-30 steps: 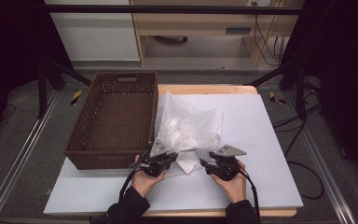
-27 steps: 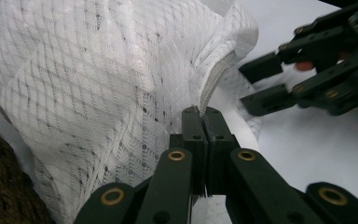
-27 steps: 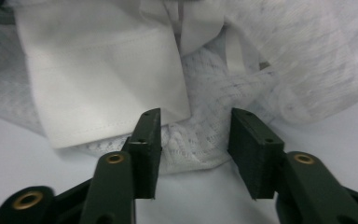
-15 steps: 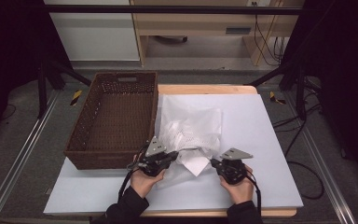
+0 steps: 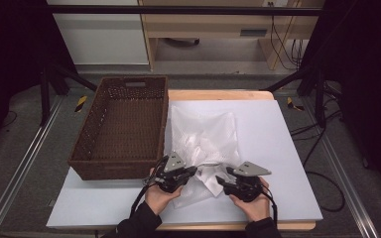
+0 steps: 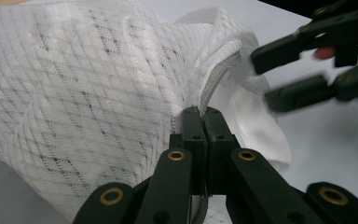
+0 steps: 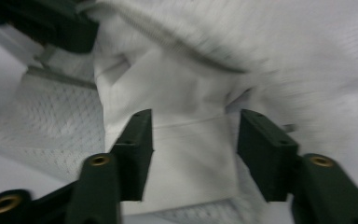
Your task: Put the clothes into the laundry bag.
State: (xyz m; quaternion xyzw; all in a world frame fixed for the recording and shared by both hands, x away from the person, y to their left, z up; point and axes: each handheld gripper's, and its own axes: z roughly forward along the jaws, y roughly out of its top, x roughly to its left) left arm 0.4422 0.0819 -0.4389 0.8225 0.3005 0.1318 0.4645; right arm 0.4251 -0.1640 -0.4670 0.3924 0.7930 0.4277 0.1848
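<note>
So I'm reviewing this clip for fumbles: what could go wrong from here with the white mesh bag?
The left gripper alone pinches the white mesh laundry bag at its zipper edge, so a pull may slip it free. The right gripper has just been opening; its jaws straddle cloth unpressed and may grab loose folds.

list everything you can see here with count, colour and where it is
mesh bag: 1, white, on the sheet right of the basket, near edge lifted
zipper edge: 1, grey, on the bag's lifted edge, pinched
wicker basket: 1, dark brown, left part of the table, nothing in it
sheet: 1, pale grey-white, covering the tabletop
table: 1, light wood, edge showing behind the sheet
cabinet: 1, white, on the floor behind the table
left gripper: 1, black, shut on the bag's zipper edge
right gripper: 1, black, jaws have just been opening, white fabric between them, pads not pressing
hands: 2, at the near edge, one on each gripper
</note>
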